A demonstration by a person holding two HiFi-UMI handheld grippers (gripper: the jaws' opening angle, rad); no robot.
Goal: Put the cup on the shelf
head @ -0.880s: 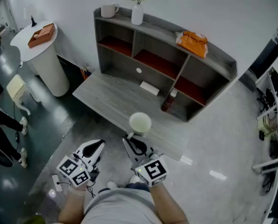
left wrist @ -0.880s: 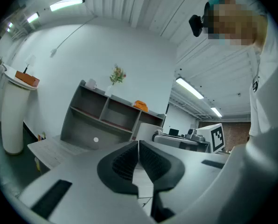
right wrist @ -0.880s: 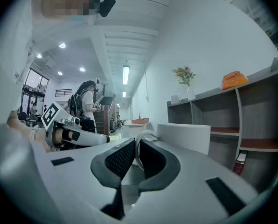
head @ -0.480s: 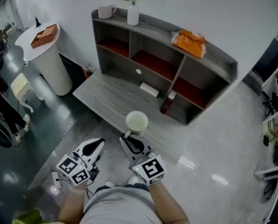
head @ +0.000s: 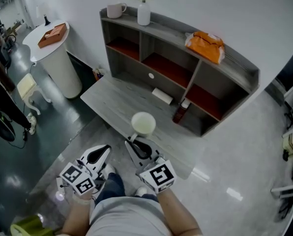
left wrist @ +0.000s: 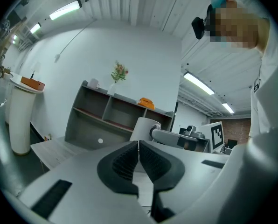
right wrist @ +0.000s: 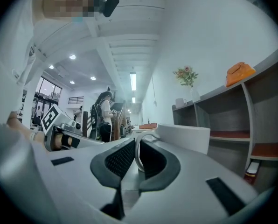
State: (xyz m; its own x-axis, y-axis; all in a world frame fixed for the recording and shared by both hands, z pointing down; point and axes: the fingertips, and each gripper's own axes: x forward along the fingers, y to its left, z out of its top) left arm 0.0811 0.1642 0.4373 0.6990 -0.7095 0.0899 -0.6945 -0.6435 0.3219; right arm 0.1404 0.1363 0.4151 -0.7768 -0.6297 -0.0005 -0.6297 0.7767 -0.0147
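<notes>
A pale white cup [head: 143,123] hangs above the front part of the grey table [head: 117,104], held by its handle. My right gripper [head: 134,141] is shut on that handle; in the right gripper view the handle loop [right wrist: 139,153] sits pinched between the black pads and the cup body [right wrist: 183,136] lies just beyond. The grey shelf unit [head: 230,63] stands at the back of the table. My left gripper [head: 105,151] hovers low at the left, jaws together with nothing between them [left wrist: 138,155]. In the left gripper view the held cup [left wrist: 143,127] shows ahead.
On the shelf top stand a white mug [head: 115,10], a vase of flowers [head: 144,11] and an orange bag [head: 205,44]. A white block [head: 162,96] and a dark bottle [head: 180,112] sit on the table. A round white stand [head: 55,58] is at left.
The view has shifted a little; the cup in my right gripper has stayed at about the same spot over the table's front. The left gripper has not moved noticeably.
</notes>
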